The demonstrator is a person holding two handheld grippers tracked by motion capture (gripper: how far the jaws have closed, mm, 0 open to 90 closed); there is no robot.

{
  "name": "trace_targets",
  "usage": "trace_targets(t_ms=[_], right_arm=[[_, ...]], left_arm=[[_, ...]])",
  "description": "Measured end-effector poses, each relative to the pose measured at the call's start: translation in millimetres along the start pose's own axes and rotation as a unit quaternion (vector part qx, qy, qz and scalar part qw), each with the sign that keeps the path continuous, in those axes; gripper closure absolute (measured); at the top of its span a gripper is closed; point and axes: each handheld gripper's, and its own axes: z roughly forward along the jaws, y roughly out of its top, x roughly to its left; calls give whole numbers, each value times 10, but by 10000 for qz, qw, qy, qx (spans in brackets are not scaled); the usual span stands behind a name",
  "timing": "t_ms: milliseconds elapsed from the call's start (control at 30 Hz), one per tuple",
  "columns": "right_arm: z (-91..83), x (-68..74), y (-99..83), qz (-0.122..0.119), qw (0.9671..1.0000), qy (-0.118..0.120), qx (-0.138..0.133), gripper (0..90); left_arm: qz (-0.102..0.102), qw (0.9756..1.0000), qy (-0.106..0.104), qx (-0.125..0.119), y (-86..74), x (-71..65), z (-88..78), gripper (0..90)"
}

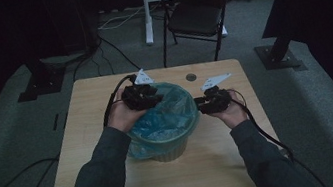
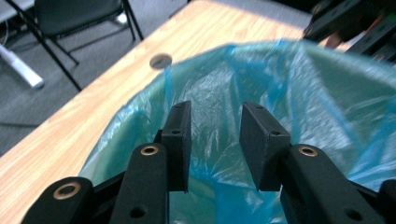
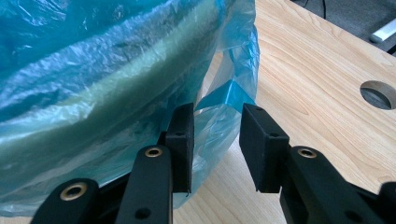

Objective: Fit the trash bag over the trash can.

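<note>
On the wooden surface point(image 1: 90, 136) between your two tools stands the bin point(image 1: 168, 149), its blue liner point(image 1: 167, 111) draped over the rim. Your left tool point(image 1: 140, 96) hangs over the opening, jaws apart, empty; your right tool point(image 1: 212, 101) sits just outside — also parted, a loose liner flap point(image 3: 229, 95) ahead of it. Pull unevenly and the liner may slip or tear. That flap is lost from the high view.
</note>
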Motion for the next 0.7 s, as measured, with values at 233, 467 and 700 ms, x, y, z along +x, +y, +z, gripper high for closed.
trace_targets(t_ms=[233, 467, 700], right_arm=[[7, 4, -5, -11, 10000, 4, -11, 652], [-2, 6, -19, -15, 10000, 20, -16, 652], [-13, -1, -31, -7, 10000, 23, -17, 652]], left_arm=[[109, 9998, -134, 134, 100, -39, 54, 636], [338, 9981, -53, 517, 135, -110, 216, 629], [546, 9958, -69, 732, 144, -172, 308, 627]])
